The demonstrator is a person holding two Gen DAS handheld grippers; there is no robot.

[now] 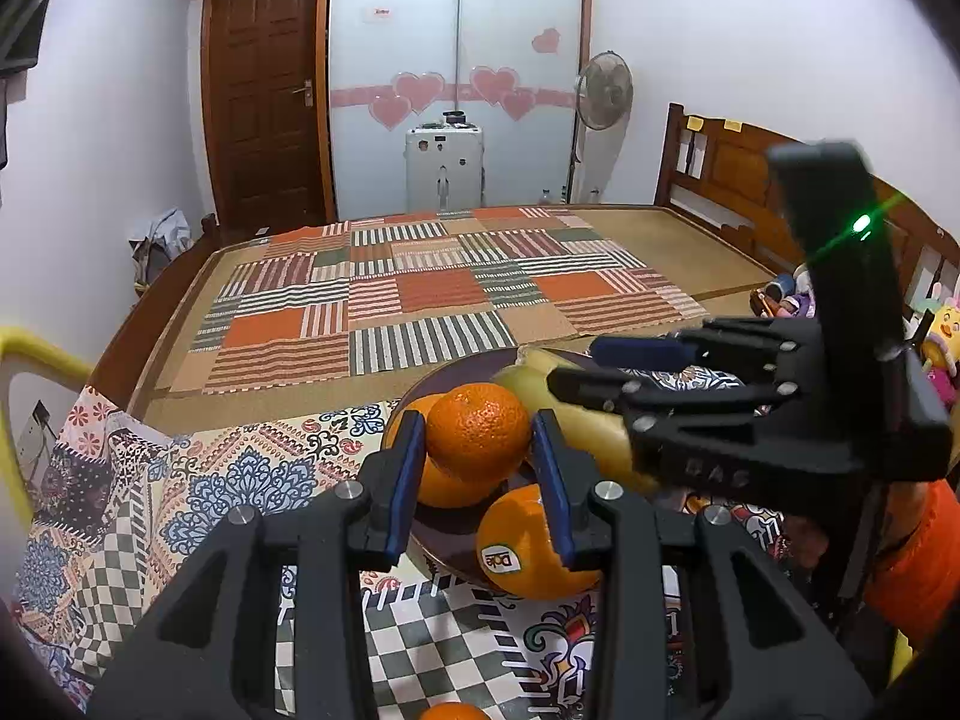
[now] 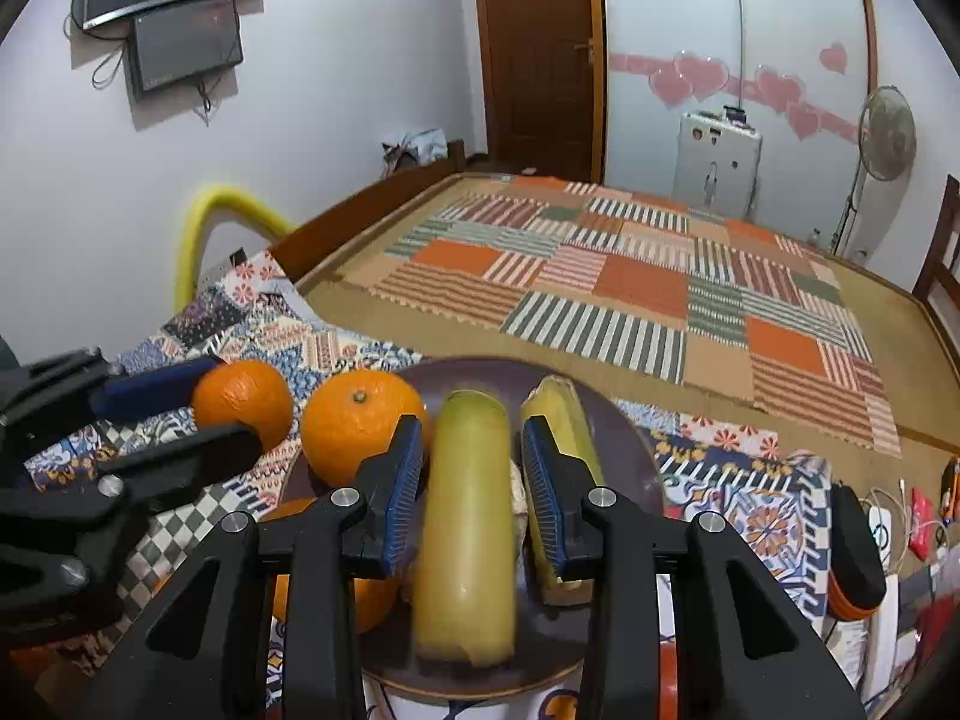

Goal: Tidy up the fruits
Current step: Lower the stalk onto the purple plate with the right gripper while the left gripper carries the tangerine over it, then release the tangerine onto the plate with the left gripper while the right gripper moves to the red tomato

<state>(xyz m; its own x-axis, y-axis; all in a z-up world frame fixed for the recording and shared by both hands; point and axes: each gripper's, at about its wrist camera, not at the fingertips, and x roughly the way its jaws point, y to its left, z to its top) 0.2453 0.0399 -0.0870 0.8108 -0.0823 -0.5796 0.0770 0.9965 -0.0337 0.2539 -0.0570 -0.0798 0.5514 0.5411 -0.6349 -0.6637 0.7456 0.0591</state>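
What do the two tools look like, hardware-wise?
Both match. The left tool and right tool have black angular plastic linkages with silver screw heads and ribbed blue finger pads. Seen from the left wrist view, the right tool has a black upright handle with a lit green LED. An orange sleeve shows beneath it.

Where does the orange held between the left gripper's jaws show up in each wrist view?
Left wrist view: the round orange sits centre frame, between the blue pads.
Right wrist view: same orange at left, above the cloth.
Shared landmark: the dark round plate.
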